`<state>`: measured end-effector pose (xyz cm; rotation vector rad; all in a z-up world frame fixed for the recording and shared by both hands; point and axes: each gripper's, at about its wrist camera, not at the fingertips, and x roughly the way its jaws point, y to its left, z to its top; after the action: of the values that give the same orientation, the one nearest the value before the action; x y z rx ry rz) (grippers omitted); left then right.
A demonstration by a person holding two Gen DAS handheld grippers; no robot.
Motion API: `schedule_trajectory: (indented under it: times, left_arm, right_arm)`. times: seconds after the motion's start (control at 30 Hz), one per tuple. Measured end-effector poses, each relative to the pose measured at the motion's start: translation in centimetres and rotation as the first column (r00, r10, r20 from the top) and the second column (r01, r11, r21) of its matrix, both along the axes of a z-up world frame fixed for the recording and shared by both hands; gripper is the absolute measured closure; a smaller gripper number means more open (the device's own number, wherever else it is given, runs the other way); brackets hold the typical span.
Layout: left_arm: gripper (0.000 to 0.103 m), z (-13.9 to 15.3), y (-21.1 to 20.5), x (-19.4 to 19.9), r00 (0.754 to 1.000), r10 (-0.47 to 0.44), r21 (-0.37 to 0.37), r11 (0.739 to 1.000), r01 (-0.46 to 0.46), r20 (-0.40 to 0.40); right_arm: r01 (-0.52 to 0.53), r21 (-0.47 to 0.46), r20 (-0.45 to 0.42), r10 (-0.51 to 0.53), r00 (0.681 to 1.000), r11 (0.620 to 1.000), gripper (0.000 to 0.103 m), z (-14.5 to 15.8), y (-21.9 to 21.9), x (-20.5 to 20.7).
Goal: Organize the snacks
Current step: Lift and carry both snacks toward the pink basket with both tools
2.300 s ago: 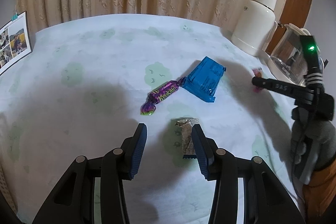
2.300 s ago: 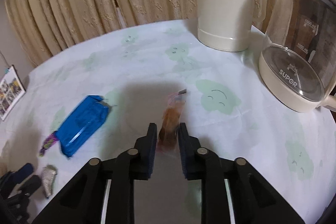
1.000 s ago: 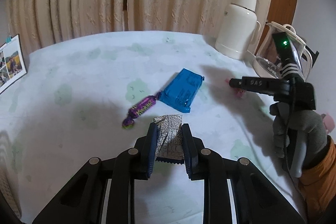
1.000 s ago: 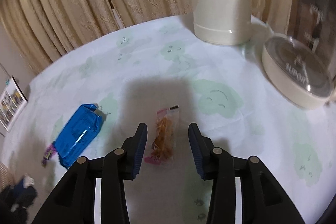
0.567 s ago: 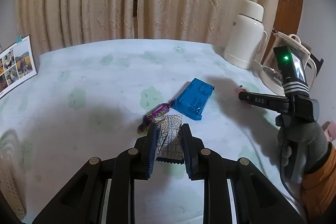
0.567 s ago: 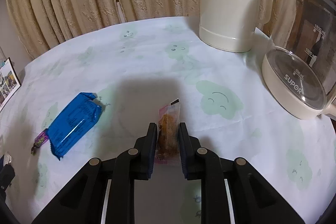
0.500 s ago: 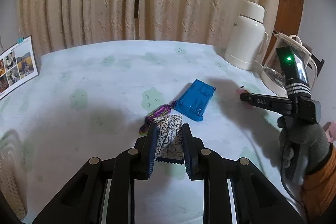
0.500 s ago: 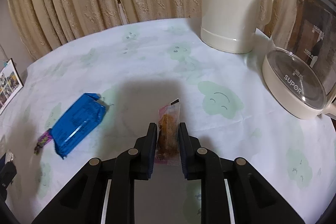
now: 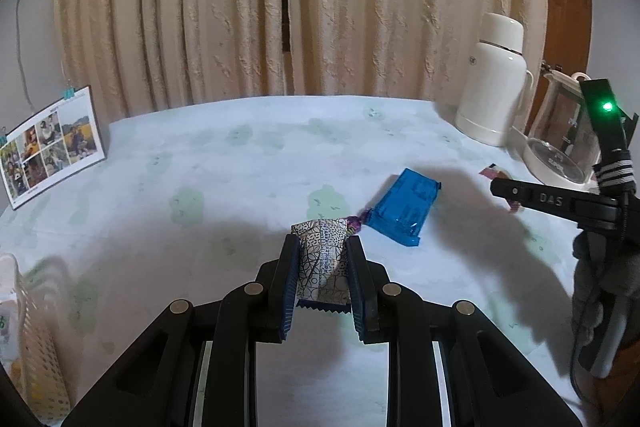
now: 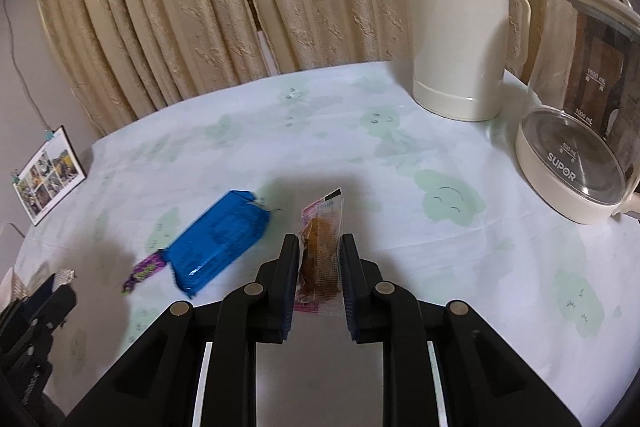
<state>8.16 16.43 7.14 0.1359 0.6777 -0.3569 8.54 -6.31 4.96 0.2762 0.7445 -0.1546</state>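
The left gripper (image 9: 322,273) has its fingers clamped on a patterned packet (image 9: 323,263), the right gripper (image 10: 319,269) on a pink snack pouch (image 10: 321,251). Between them, a blue packet (image 10: 216,243) and purple candy (image 10: 142,271) lie on the desk (image 10: 360,155); thermos (image 10: 458,39) and kettle (image 10: 580,131) stand far right.

Four snacks: one patterned packet (image 9: 322,263), one clear pastry packet (image 10: 322,255), one blue pack (image 10: 218,241), one purple candy (image 10: 142,271). One thermos (image 10: 456,39), one kettle (image 10: 580,131), one photo card (image 9: 48,151), one basket (image 9: 30,343).

Left wrist view: the table (image 9: 248,163) is seen from low and near, facing the curtain (image 9: 240,7).
Right wrist view: faced likewise, from nearer the thermos (image 10: 456,39).
Shared: blue packet (image 9: 404,207) (image 10: 218,239), thermos, curtain.
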Motion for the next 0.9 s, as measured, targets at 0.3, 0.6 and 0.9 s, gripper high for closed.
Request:
schedule_trajectory:
  times: [0.3,0.6,0.9]
  left_arm:
    - [0.079,0.4,0.6,-0.2,0.999,0.031,0.006,0.999,-0.032,0.027]
    - [0.079,1.1,1.6,-0.3,0.997,0.070,-0.016,0.997,-0.069,0.040]
    - [0.079,1.6,4.6,-0.7,0.989,0.146,-0.065,0.988,-0.143,0.037]
  right_arm:
    - [-0.059,0.034,0.028,0.058,0.998,0.998,0.085,0.5,2.3,-1.1]
    - [-0.135,0.049,0.034,0.134,0.990,0.990,0.085,0.4,5.6,-1.8]
    - [-0.169,0.079,0.039,0.166,0.985,0.982,0.085,0.1,7.2,-2.6]
